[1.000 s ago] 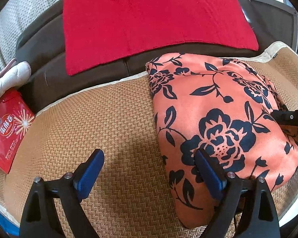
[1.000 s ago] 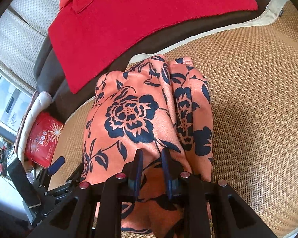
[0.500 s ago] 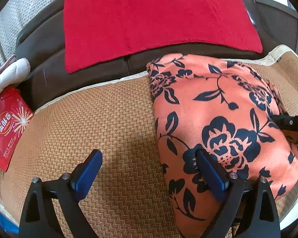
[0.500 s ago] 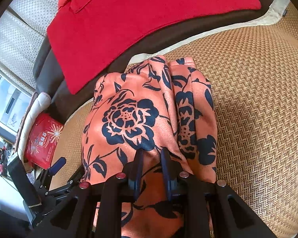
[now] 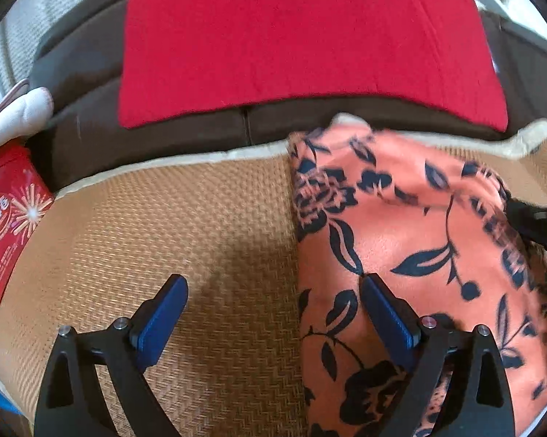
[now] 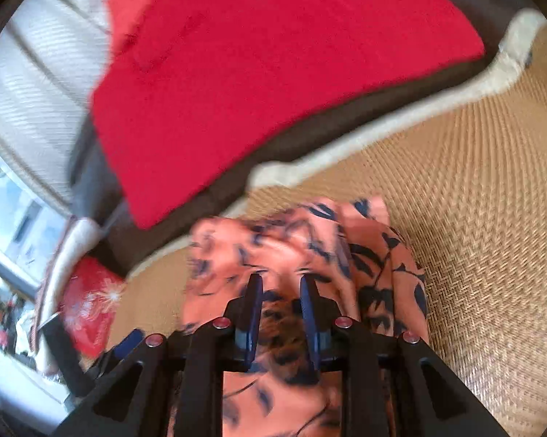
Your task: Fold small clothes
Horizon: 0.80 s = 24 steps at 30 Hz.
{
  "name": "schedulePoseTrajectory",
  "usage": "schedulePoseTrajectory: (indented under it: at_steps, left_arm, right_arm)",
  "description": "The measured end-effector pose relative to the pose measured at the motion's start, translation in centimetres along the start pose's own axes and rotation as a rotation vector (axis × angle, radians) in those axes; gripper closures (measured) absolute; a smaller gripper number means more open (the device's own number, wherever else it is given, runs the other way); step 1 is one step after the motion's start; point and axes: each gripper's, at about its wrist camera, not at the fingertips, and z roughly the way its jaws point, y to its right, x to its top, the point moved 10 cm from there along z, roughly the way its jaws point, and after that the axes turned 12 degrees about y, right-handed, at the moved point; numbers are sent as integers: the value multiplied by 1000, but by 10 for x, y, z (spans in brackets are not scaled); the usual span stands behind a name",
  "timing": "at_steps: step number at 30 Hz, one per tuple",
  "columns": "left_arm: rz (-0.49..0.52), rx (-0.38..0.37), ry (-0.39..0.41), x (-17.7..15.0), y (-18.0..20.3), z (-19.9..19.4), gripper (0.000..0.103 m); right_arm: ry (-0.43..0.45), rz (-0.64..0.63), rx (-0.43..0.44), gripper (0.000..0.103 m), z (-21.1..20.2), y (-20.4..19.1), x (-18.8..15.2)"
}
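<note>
An orange garment with dark blue flowers (image 5: 401, 240) lies bunched on the woven mat (image 5: 186, 225), on the right side in the left wrist view. My left gripper (image 5: 273, 302) is open, its right finger over the garment's left edge and its left finger over bare mat. My right gripper (image 6: 280, 287) is shut on a fold of the garment (image 6: 375, 262), which is lifted and bunched around its blue pads. The right gripper's black tip shows at the right edge of the left wrist view (image 5: 539, 218).
A red cloth (image 5: 302, 36) lies on the dark brown sofa back (image 5: 164, 134) behind the mat. A red packet (image 5: 7, 218) and a white cushion (image 5: 15, 116) sit at the left. The mat's cream border (image 6: 401, 134) runs along the back.
My right gripper has pulled the garment's fold toward the near side and up, bunching the cloth. The left gripper has moved forward, closer to the sofa back. Both views are motion-blurred.
</note>
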Motion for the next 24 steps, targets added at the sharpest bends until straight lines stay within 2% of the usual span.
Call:
schedulePoseTrajectory:
  at_steps: [1,2,5,9,16,20,22,24]
  left_arm:
    - [-1,3,10,1,0,1,7]
    - [-2,2,12,1,0,0,7]
    - [0,-7,16,2,-2,-2,7]
    - [5,-2,20,-1,-9,-6,7]
    - [14,-22,58,-3,-9,-16,7]
    - [17,-20,60,-4,-5,-21,7]
    - [18,-19,60,-4,-4,-20,7]
    - [22,-20,61,-3,-2,-20,7]
  right_arm:
    - [-51,10,-33,79,15,8,-7]
    - [-59,29,-22,79,25,12,-10]
    - [-51,42,-8,80,22,9,-5]
    - [-25,-10,-10,78,11,1,-7]
    - [16,-70,62,78,-16,-24,-11]
    - [-27,-138,58,78,-11,-36,-28]
    - [-74,-155,21,78,1,-32,-39]
    - [-82,-151,22,79,6,-30,-40]
